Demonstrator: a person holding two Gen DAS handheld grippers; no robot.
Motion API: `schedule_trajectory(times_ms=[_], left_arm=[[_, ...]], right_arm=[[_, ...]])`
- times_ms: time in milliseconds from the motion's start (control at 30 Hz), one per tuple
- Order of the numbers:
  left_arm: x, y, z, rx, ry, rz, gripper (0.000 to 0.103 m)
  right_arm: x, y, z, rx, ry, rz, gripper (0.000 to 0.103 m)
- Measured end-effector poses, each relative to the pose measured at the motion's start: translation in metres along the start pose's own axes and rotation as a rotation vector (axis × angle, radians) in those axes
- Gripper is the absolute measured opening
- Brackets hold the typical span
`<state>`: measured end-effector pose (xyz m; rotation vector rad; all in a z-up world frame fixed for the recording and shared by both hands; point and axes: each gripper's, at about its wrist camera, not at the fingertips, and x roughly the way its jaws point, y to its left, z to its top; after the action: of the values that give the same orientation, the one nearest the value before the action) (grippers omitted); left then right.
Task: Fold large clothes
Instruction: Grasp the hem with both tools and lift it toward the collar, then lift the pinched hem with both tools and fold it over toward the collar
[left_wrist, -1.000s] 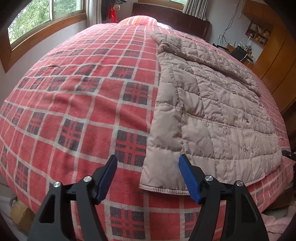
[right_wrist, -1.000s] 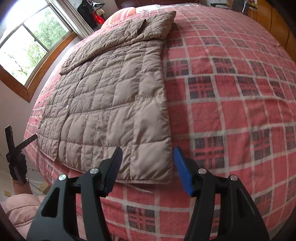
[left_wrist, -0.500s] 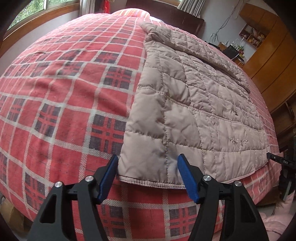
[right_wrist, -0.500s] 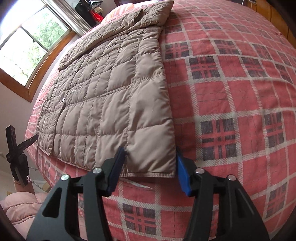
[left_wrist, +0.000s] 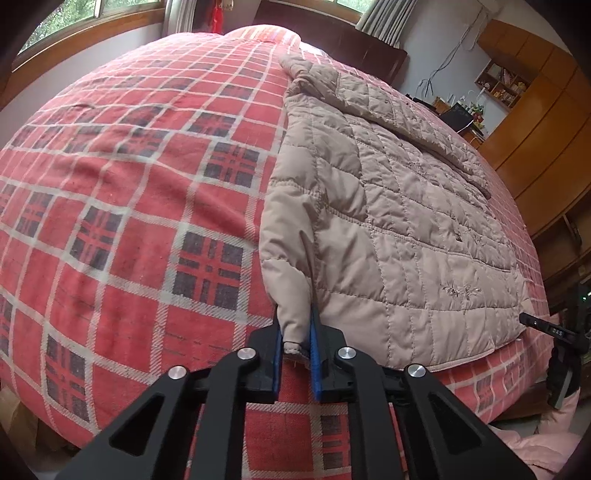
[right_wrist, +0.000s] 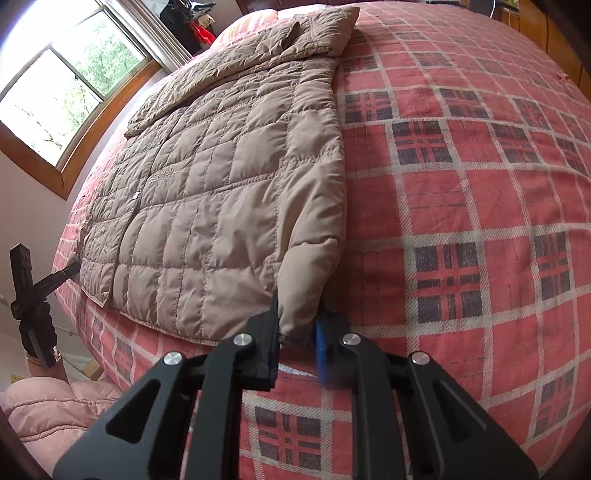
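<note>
Pinching jacket (left_wrist: 388, 229) hem corners: L gripper (left_wrist: 295, 350) & R gripper (right_wrist: 297, 339) (both clamped tight).

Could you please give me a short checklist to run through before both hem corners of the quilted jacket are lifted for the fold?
1. Left tongs shut on one hem corner of the quilted jacket: ok.
2. Right tongs shut on the other hem corner: ok.
3. Depth of each bite: only the corner tip sits between the pads, so cannot tell whether it holds under the jacket's weight.
4. Jacket spread flat on the plaid bedspread: ok.
5. Sleeve folded across the upper body, not trailing off: ok.
6. Bedspread cloth caught in either grip: cannot tell.
</note>
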<state>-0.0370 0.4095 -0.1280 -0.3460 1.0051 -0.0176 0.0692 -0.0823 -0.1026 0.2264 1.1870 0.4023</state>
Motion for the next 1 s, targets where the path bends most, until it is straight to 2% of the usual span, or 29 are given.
schedule_trajectory(times_ms=[200, 333, 500, 733, 1000], left_arm=[[-0.026, -0.015, 0.02, 0.047, -0.074, -0.049, 0.01], [-0.041, -0.031, 0.045, 0.092, -0.142, -0.076, 0.01], [-0.049, -0.045, 0.085, 0.134, -0.228, -0.071, 0.01], [-0.033, -0.045, 0.151, 0.117, -0.274, -0.057, 0.01], [0.015, -0.031, 0.214, 0.047, -0.245, -0.042, 0.01]], right_arm=[[-0.025, 0.007, 0.018, -0.027, -0.054, 0.077, 0.012], [-0.047, 0.016, 0.042, -0.067, -0.113, 0.088, 0.011], [-0.06, 0.021, 0.084, -0.091, -0.158, 0.101, 0.011], [-0.055, 0.017, 0.151, -0.064, -0.158, 0.119, 0.01], [-0.031, 0.005, 0.211, -0.009, -0.128, 0.111, 0.01]])
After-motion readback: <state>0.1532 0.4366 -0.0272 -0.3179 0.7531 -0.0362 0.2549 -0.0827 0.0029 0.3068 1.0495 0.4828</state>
